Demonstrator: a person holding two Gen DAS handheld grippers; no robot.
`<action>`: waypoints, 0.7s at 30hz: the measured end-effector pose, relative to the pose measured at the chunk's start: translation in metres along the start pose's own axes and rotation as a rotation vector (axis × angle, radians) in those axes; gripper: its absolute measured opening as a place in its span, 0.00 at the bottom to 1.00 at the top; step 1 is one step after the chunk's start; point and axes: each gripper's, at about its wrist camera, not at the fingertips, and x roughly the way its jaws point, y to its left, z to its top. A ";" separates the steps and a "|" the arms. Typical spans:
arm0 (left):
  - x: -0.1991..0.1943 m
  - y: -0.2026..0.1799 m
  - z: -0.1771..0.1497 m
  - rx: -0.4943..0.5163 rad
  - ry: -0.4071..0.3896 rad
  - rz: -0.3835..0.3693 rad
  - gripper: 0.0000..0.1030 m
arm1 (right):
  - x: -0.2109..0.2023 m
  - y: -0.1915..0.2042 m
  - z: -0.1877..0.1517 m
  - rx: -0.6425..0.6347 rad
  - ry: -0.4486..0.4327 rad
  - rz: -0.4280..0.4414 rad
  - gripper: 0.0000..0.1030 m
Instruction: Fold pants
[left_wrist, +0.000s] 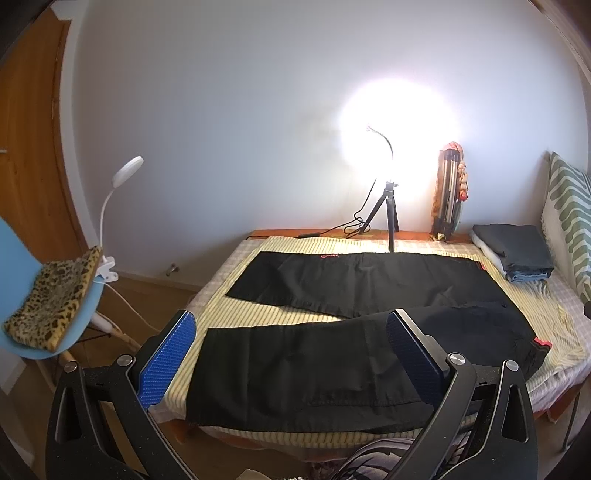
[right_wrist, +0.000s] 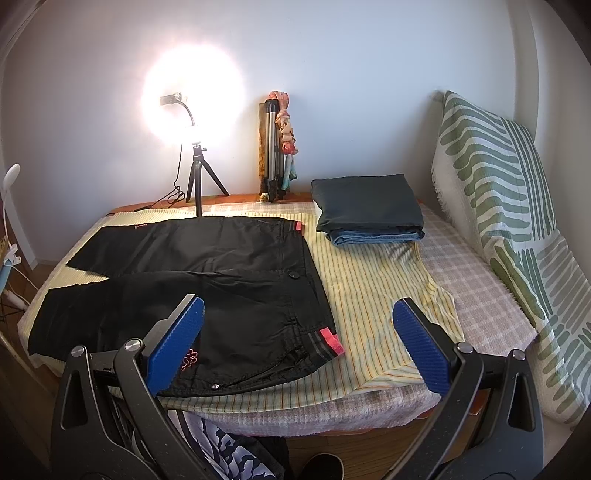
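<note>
Black pants lie spread flat on the bed, legs apart and pointing left, waistband with pink tabs to the right. They also show in the right wrist view. My left gripper is open and empty, held above the near leg. My right gripper is open and empty, held above the near corner of the waistband.
The bed has a yellow striped sheet. A folded stack of clothes sits at the back right. A lit ring light on a tripod stands at the back. A green-patterned pillow leans at the right. A blue chair with a leopard cushion stands left.
</note>
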 end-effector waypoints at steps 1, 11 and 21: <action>0.000 0.000 0.000 0.000 0.001 -0.001 1.00 | 0.000 0.000 0.000 0.000 0.000 0.000 1.00; -0.002 0.001 -0.002 -0.006 -0.002 0.000 1.00 | 0.001 0.001 -0.001 0.001 0.001 0.004 1.00; 0.000 0.003 -0.001 -0.007 0.003 -0.006 1.00 | 0.001 0.001 -0.002 0.005 0.004 0.007 1.00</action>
